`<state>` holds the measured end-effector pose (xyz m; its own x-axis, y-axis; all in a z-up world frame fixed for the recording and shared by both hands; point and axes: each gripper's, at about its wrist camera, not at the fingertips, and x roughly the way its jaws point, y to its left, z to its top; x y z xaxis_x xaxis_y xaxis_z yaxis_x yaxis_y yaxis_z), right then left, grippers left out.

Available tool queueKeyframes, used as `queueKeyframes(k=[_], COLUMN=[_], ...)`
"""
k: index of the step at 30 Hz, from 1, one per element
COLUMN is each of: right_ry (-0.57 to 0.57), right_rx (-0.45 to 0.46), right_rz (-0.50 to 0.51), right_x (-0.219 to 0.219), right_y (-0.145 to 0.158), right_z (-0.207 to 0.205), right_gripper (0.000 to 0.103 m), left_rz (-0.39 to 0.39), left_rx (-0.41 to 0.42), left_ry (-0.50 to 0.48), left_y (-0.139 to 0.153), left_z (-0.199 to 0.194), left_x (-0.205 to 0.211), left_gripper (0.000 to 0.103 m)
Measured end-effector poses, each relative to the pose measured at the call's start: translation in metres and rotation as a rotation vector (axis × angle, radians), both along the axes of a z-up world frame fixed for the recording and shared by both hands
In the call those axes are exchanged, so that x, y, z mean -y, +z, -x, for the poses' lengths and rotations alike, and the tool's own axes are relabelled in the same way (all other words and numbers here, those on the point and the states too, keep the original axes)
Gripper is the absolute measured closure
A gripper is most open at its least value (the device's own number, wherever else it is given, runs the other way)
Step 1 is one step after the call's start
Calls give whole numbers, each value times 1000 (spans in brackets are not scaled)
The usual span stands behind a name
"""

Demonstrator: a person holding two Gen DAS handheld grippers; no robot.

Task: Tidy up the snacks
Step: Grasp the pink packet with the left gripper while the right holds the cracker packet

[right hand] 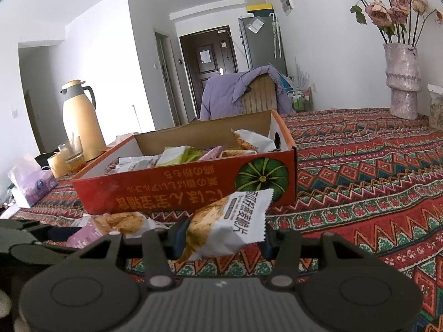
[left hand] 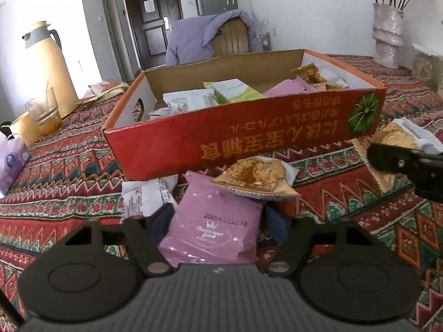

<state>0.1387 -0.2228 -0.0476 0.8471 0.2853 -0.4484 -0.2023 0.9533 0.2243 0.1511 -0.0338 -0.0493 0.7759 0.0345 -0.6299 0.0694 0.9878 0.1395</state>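
A red cardboard box holding several snack packets stands on the patterned tablecloth; it also shows in the right wrist view. My left gripper is shut on a pink snack packet just in front of the box. A brown cracker packet rests on the pink one, and a white packet lies to its left. My right gripper is shut on a white and brown cracker packet, held near the box's front wall. The right gripper also shows at the right of the left wrist view.
A yellow thermos, a glass and a purple tissue pack stand at the left. A vase with dried roses stands at the far right. A chair draped with a purple jacket is behind the table.
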Motion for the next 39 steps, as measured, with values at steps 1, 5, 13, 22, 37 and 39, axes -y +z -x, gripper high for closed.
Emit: queueKeyframes(k=[1, 5, 13, 22, 37, 39], right_ry=[0, 1, 2, 4, 15, 16], right_rx=[0, 3, 6, 22, 106, 130], right_rz=[-1, -2, -1, 7, 13, 20], right_x=[0, 0, 0, -2, 0, -1], right_y=[0, 0, 0, 1, 31, 40], right_z=[0, 0, 1, 4, 12, 11], right_gripper=[53, 53, 53, 53, 54, 54], left_rz=[8, 38, 87, 154, 212, 216], left_rx=[7, 20, 68, 120, 214, 225], left_ry=[-2, 4, 28, 38, 30, 26], left_y=[0, 4, 20, 35, 71, 74], left_z=[2, 13, 43, 57, 50, 46], left_x=[-1, -7, -27, -44, -44, -42], left_gripper=[40, 40, 40, 40, 40, 40])
